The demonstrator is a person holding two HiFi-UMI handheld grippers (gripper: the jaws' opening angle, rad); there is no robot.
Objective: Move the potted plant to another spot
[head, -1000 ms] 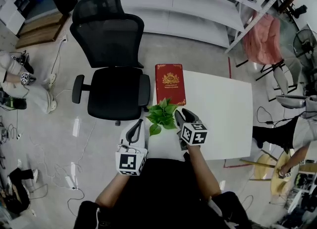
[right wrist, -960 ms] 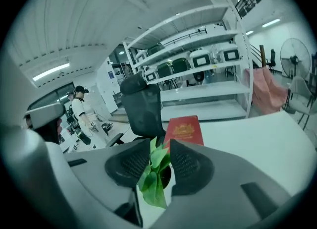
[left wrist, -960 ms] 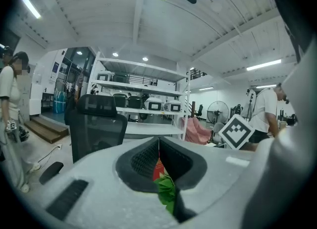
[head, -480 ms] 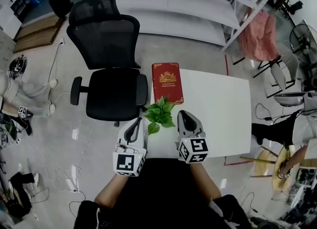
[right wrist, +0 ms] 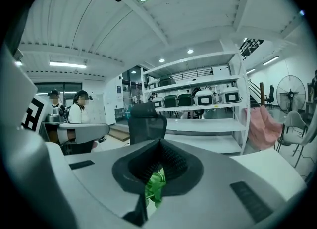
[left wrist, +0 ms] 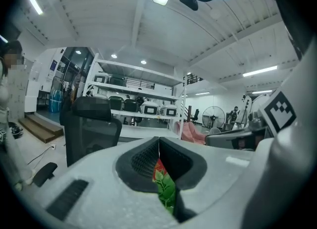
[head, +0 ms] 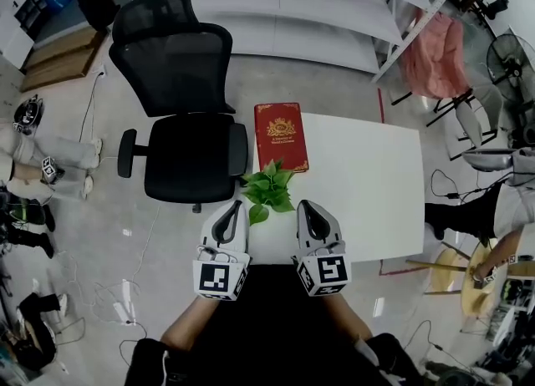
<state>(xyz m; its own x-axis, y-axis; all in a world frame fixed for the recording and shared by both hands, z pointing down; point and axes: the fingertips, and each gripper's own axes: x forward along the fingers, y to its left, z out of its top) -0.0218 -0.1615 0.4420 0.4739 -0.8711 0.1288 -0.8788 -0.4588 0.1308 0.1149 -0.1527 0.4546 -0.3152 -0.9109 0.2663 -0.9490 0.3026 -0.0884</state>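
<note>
Plant (head: 267, 190) stood on the white desk (head: 368, 184), just on the near side of the red book (head: 282, 135), leaves close to the book's near edge. The pot was hidden under the foliage in the head view. Black chair (head: 184, 117) was to the left of the book, off the desk.

Left hand-held gripper (head: 231, 211) sat nearer the person than the book and off toward its left. It was clenched with nothing in it, green leaves showing only through the slit below its jaws. Right hand-held gripper (head: 307, 211) sat nearer than the book and toward its right, also clenched and empty. Neither touched the plant.

Judgement: no grasp was in hand and both tools stood back. Whether the plant already sat in its new spot could not be told. If it was yet to be moved, the next move called for opening one gripper and coming in low under the leaves. It should close on the pot, not the stems, then lift the plant upright clear of the book.
</note>
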